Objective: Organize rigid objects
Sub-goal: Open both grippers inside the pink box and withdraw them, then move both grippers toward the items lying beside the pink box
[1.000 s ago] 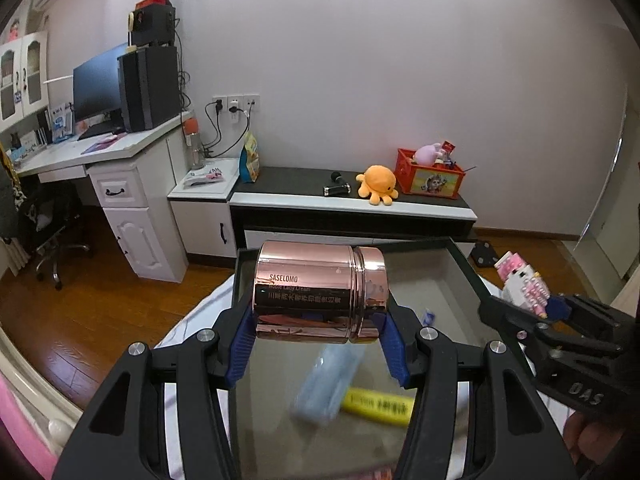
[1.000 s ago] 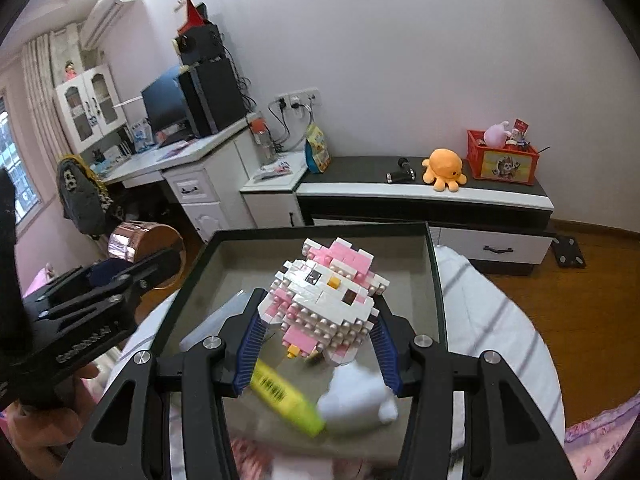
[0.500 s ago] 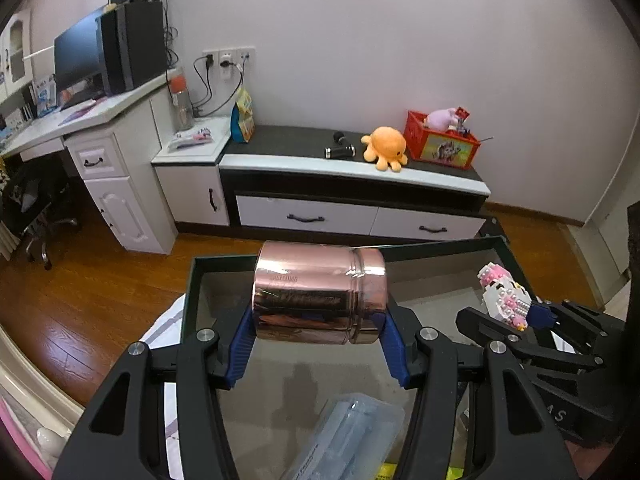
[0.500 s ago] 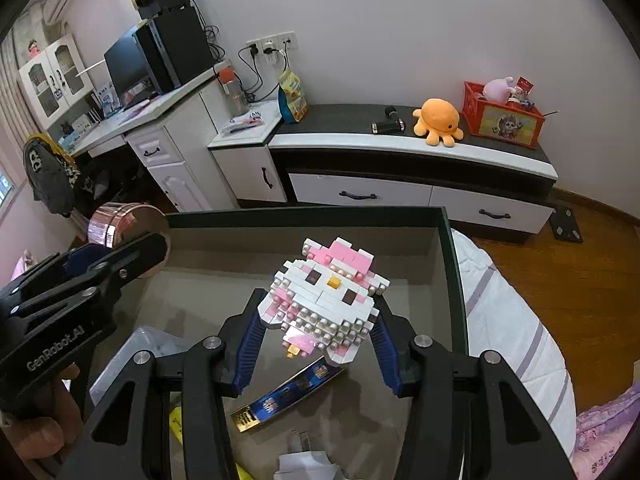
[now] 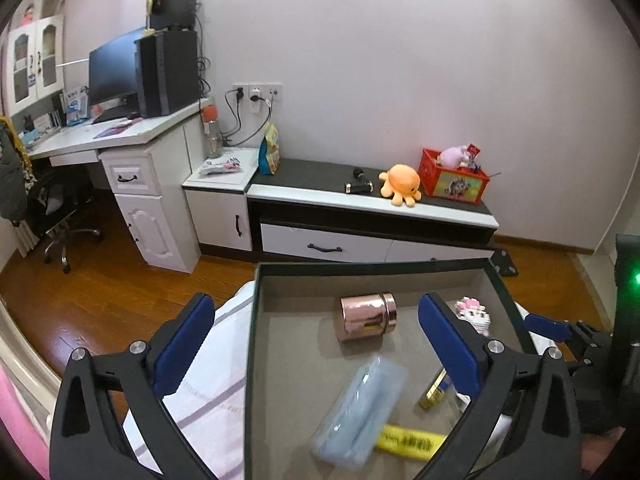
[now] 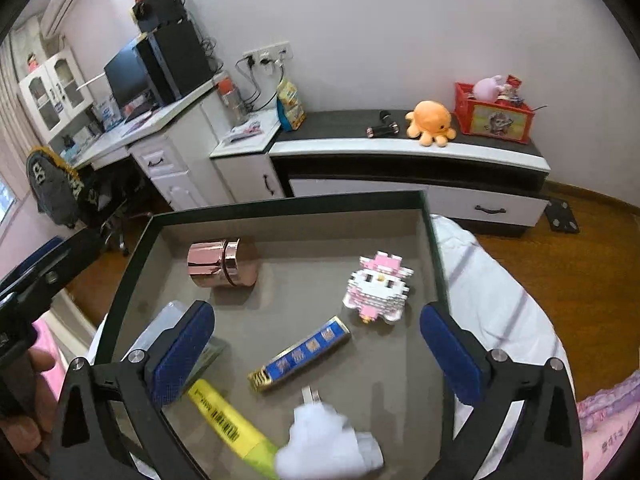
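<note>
both grippers are letting go: rose-gold jar [image 5: 366, 317] & pink brick figure [image 6: 378, 287] now lying in dark tray [image 6: 434, 240], w/ left gripper [image 5: 316, 350] & right gripper [image 6: 316, 350] jaws opening wide, empty. sorting looking mostly done; pen box, marker already inside. tray rims close, room above.

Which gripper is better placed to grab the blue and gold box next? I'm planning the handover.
Right. The right gripper opens directly above the blue and gold box with nothing between its fingers; in the left wrist view the box sits mostly hidden behind a finger.
</note>
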A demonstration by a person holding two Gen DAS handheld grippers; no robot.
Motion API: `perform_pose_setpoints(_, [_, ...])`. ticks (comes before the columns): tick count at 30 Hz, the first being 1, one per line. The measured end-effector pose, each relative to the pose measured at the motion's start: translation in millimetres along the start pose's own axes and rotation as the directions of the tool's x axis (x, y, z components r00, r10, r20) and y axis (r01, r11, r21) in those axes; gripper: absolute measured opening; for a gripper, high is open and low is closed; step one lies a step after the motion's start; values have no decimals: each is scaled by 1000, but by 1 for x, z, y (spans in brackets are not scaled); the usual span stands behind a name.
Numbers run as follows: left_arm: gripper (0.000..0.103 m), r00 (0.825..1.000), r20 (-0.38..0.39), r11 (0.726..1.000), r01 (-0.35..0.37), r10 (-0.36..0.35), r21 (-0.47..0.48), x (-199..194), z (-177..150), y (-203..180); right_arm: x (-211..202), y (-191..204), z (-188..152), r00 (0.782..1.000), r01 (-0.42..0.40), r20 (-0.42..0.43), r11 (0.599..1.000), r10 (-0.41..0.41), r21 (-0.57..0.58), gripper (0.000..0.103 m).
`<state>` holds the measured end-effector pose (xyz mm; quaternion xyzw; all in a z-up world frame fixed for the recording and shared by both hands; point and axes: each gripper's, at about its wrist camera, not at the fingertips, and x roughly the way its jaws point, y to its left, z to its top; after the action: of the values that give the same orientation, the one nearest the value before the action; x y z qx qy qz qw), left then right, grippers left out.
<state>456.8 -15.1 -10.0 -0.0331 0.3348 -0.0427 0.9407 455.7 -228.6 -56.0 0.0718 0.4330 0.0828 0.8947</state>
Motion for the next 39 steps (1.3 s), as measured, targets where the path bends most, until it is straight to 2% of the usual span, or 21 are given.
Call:
perform_pose_setpoints(8, [103, 999, 40, 1000, -11, 11, 0, -70, -33, 1, -50, 10, -33, 998, -15, 62, 999, 13, 30, 103])
perform_pose_setpoints(13, [103, 998, 55, 1000, -19, 19, -5, -110, -60, -1, -94, 13, -61, 991, -22, 133, 999, 17, 36, 103])
perform_pose_setpoints(17, [103, 997, 70, 1000, -21, 21, -9, -139, -81, -1, -139, 16, -85, 977, -10, 212, 1000, 4, 24, 103])
perform_pose_setpoints(23, [103, 994, 96, 999, -49, 51, -14, -178, -115, -3, -189, 20, -120, 958, 4, 285, 1000, -8, 14, 103])
perform_pose_setpoints(28, [103, 994, 81, 997, -64, 68, -47, -198, -149, 1, -208, 24, -145, 953, 40, 300, 999, -41, 7, 103])
perform_pose_setpoints(39, [103, 993, 94, 996, -72, 77, -57, -242, -188, 2, -239, 43, -208, 955, 14, 295, 1000, -12, -6, 103])
